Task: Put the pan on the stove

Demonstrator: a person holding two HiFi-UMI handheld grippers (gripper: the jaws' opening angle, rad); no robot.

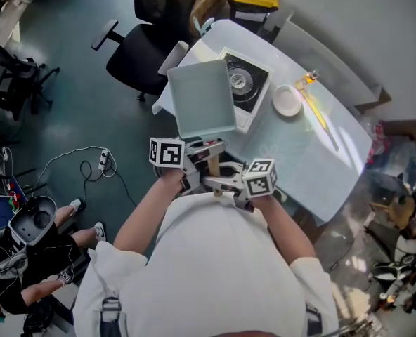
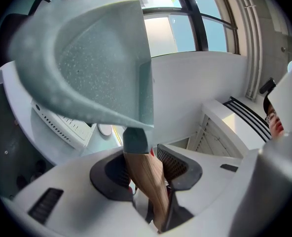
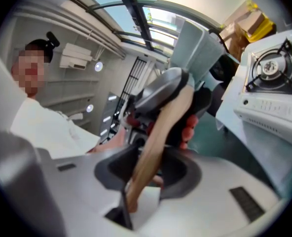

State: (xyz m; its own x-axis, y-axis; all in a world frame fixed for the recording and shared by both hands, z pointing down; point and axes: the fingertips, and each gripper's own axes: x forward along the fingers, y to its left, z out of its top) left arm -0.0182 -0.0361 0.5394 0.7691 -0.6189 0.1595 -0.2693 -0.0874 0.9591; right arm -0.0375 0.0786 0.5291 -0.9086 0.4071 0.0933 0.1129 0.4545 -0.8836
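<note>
A square pale green pan (image 1: 201, 97) with a wooden handle (image 1: 212, 163) is held in the air over the table's near left edge, partly covering the white single-burner stove (image 1: 250, 79). My left gripper (image 1: 196, 161) is shut on the handle close to the pan. My right gripper (image 1: 227, 182) is shut on the handle's end, just behind the left one. In the left gripper view the pan (image 2: 87, 58) fills the upper left, and the handle (image 2: 147, 174) runs between the black pads (image 2: 179, 169). The right gripper view shows the handle (image 3: 161, 127) clamped in its jaws, with the stove (image 3: 269, 83) at the right.
A small white dish (image 1: 287, 101) and a long yellow utensil (image 1: 315, 109) lie on the white table (image 1: 320, 167) right of the stove. A black office chair (image 1: 141, 51) stands at the table's left. Cables (image 1: 99, 163) lie on the floor; a seated person (image 1: 25, 258) is at the lower left.
</note>
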